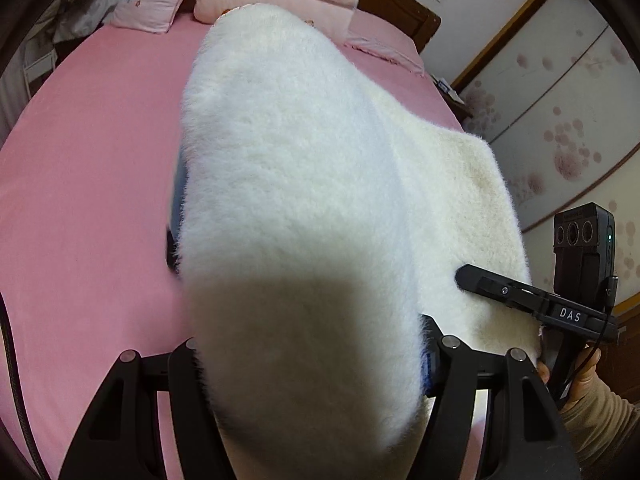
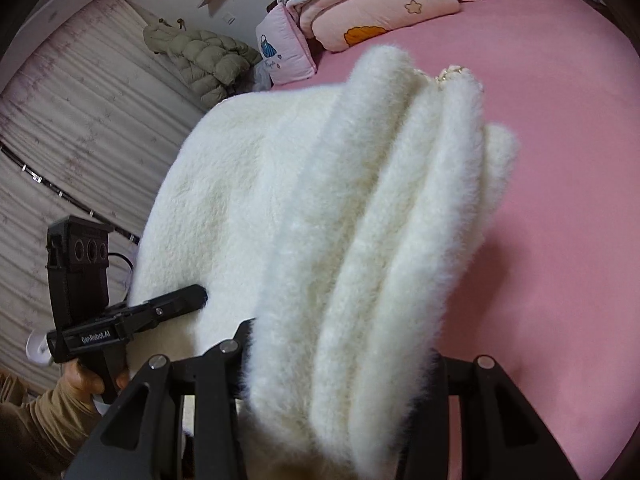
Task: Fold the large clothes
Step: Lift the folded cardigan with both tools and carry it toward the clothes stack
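Jaws of left gripper (image 1: 304, 360) and right gripper (image 2: 340, 360) each clamping one white fleece garment (image 1: 300, 200) (bunched), one pink bed (image 1: 92, 160)

Both wrist views were bright and evenly lit by soft, diffuse indoor light, with no hard glare anywhere. In the left wrist view a broad grey shadow (image 1: 304, 320) fell across the near part of the white fleece garment (image 1: 288, 152), which sat so close to the lens that its pile looked soft and slightly blurred. The fisheye lenses bowed the pink bed sheet (image 1: 88, 168) into a curve — straight lines bent near the edges — and dark vignetting closed off every corner. The right wrist view kept the fleece folds (image 2: 360, 200) fairly crisp.
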Demonstrator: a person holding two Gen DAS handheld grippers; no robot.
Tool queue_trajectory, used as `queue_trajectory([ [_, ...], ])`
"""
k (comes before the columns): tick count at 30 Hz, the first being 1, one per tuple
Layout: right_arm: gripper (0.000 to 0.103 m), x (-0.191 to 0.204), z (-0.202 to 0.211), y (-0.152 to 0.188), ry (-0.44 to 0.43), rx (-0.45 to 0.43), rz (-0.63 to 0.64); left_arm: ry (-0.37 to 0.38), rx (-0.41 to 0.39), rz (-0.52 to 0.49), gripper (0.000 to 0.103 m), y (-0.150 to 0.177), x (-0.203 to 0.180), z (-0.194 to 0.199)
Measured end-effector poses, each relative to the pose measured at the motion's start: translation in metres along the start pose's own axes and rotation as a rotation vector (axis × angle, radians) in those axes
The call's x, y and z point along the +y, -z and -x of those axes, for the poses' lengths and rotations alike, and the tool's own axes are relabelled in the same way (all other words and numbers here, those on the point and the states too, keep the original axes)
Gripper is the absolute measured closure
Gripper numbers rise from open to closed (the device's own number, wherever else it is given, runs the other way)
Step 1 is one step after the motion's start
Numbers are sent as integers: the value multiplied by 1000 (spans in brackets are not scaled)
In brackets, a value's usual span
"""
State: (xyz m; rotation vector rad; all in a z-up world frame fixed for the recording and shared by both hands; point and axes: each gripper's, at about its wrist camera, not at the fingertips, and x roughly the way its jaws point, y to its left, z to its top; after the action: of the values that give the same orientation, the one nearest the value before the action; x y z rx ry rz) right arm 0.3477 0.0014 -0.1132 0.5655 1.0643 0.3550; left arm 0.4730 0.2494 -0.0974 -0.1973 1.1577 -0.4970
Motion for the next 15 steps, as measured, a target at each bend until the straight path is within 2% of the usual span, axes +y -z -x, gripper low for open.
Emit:
queue_trajectory([
  [1,61,-1,-20,-22,5,-7,5,7,-1,4,38,-29,19,-15],
  [4,61,-6,-64,-71,11,-21,4,2,-18,-18,38,-88,49,-53],
  [7,61,-27,-108,-120,20,-27,-17,-13,-36,-19,37,-127,69,-90],
  [10,59,-44,-144,-147,106,-26,-9,-28,-19,26,32,-153,88,-137],
  [12,54,-57,-165,-155,160,-1,-38,-47,-12,48,27,-156,87,-160],
  [14,50,-68,-178,-155,211,23,-48,-80,-23,0,15,-152,81,-169],
  [15,48,-68,-178,-154,219,23,-31,-90,-30,-18,14,-149,78,-170],
])
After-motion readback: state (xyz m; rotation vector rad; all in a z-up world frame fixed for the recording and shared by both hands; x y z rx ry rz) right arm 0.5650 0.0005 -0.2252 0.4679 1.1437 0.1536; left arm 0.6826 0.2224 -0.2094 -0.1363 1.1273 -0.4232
